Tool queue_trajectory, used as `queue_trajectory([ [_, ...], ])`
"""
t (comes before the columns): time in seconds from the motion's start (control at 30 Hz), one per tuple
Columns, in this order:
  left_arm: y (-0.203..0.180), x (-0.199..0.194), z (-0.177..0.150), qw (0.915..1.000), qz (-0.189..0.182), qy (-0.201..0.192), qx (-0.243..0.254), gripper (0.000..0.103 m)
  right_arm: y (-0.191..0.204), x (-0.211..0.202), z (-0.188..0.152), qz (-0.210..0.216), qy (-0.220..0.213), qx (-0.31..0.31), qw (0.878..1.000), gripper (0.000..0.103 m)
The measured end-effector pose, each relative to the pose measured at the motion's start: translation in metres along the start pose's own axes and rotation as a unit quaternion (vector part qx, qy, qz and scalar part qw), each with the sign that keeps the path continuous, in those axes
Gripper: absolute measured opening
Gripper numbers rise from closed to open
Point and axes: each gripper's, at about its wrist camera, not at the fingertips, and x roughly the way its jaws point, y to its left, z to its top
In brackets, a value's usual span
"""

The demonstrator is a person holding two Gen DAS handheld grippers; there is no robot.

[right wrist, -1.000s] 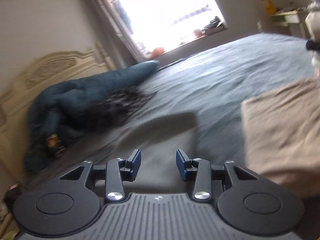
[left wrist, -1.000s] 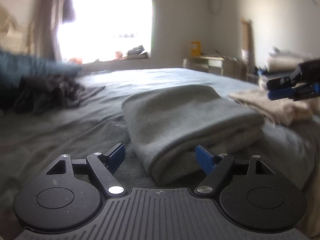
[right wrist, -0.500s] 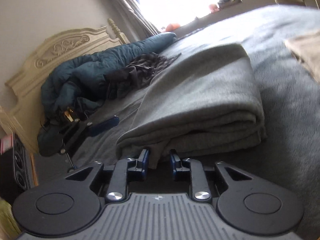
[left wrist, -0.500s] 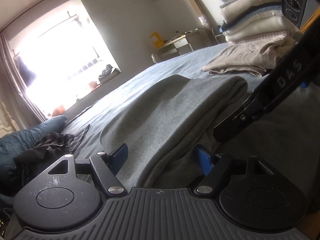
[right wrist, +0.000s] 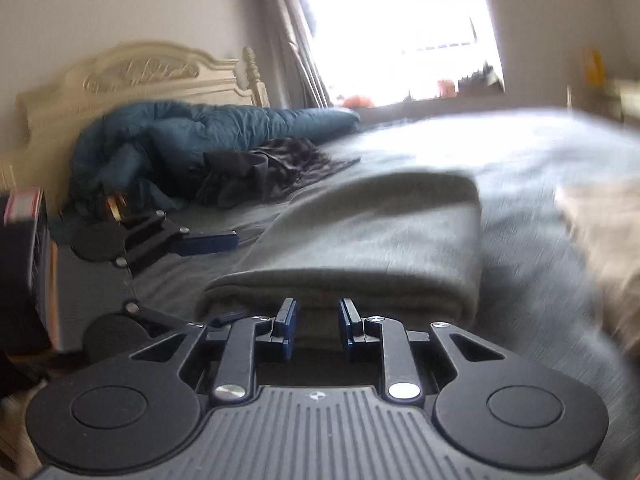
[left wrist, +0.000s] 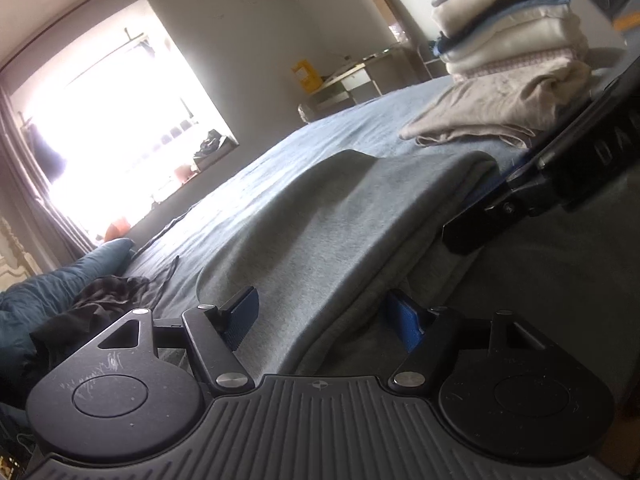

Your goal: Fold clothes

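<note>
Two grippers meet one folded grey garment (left wrist: 332, 216) on the bed (left wrist: 280, 152): left gripper (left wrist: 320, 318) spread wide around its near edge, right gripper (right wrist: 314, 316) narrowly parted at its edge.

Two low, close wrist views from opposite sides, sharing the folded grey garment (left wrist: 340, 216) (right wrist: 380, 232).

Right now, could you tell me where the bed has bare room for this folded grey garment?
Bare sheet lies between the grey garment and the window. Crowded: dark clothes by the headboard, beige stack opposite.
</note>
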Motion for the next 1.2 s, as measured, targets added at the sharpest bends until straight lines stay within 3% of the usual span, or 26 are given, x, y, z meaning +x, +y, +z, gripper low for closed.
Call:
queue_trajectory([
  [0.1,0.000,0.000,-0.002,1.0000,0.001,0.001,-0.004,0.072,-0.029,0.008,-0.002,0.053,-0.001,0.136,0.989,0.031],
  [0.2,0.002,0.001,-0.004,0.9999,0.000,0.000,-0.015,0.072,-0.045,0.018,-0.004,0.082,0.004,0.216,0.973,0.041],
  [0.4,0.003,0.001,-0.006,0.9994,-0.002,-0.005,-0.033,0.072,-0.050,0.041,-0.003,0.099,0.019,0.282,0.954,0.047],
  [0.7,0.008,-0.012,-0.009,0.9985,-0.008,-0.016,-0.053,0.072,-0.058,0.068,-0.005,0.101,0.018,0.357,0.928,0.047],
  [0.8,0.007,-0.017,-0.011,0.9980,-0.018,-0.017,-0.059,0.072,-0.058,0.073,-0.002,0.102,0.008,0.356,0.929,0.044],
  [0.9,0.005,-0.014,-0.013,0.9977,-0.007,-0.011,-0.066,0.073,-0.055,0.075,0.001,0.100,-0.002,0.344,0.934,0.017],
  [1.07,0.011,-0.008,-0.008,0.9939,0.021,-0.015,-0.108,0.073,-0.048,0.072,0.005,0.089,-0.015,0.324,0.942,0.014],
  [1.2,0.007,0.001,-0.009,0.9940,0.032,-0.013,-0.104,0.073,-0.047,0.069,0.007,0.093,-0.025,0.323,0.941,0.013],
])
